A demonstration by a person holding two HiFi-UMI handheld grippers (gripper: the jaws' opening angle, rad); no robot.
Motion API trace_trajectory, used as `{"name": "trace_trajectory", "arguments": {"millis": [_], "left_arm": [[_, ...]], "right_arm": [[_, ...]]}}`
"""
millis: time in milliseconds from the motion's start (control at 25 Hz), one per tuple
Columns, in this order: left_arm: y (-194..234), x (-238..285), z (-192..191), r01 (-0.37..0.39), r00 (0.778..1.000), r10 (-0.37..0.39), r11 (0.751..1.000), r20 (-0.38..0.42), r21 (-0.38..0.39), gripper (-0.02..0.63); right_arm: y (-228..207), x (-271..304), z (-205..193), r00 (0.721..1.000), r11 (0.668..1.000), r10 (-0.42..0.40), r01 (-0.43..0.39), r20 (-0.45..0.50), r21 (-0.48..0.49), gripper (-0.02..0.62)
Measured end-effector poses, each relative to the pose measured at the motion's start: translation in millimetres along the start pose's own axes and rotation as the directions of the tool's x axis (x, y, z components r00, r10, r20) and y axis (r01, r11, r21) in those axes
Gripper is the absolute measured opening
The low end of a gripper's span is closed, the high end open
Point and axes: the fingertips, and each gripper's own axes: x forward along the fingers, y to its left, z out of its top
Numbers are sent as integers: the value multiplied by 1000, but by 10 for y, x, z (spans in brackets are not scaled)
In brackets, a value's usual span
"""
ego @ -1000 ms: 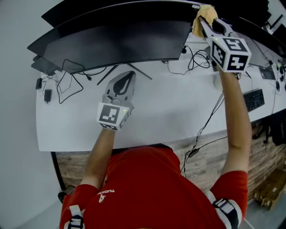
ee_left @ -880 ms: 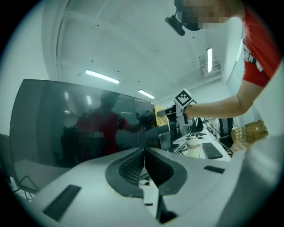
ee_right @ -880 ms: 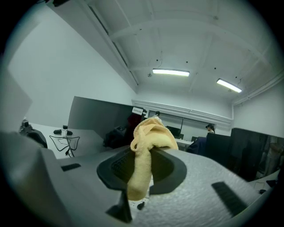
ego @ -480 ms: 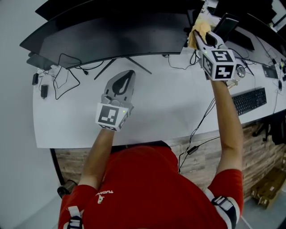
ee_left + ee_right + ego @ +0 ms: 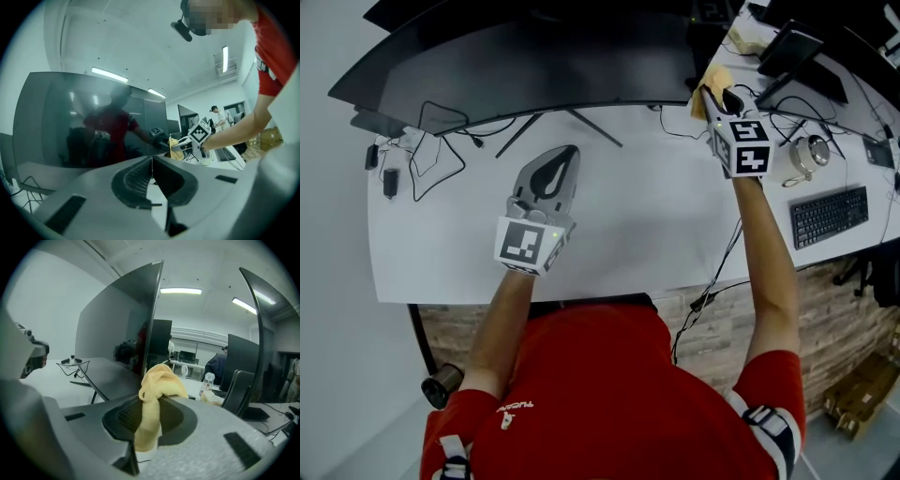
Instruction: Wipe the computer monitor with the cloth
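I am bringing my right tool (image 5: 709,94), clamped on the cloth (image 5: 158,380), down the monitor's (image 5: 534,66) right end toward the bench's (image 5: 656,216) back edge, so that pass looks finished, while my left tool (image 5: 548,178) is resting closed and empty mid-bench.

The monitor (image 5: 534,66) is a wide, curved, dark screen. It is blank apart from reflections, and stands upright on a splayed stand along the far side of the white counter (image 5: 656,225). The cloth (image 5: 717,77) is yellow and soft. It is bunched and pinched between the jaws of the right hand-held gripper (image 5: 711,98), with one end drooping. It sits just beside the monitor's lower right corner – contact cannot be told.
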Motion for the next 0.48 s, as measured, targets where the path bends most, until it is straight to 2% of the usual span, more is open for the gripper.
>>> {"name": "trace_trajectory", "arguments": {"millis": [480], "left_arm": [[86,-67,-178,-22,998,22,1000,-55,5,9]], "right_arm": [[186,255,-742,995,999,32,-28,-90,41,71]]}}
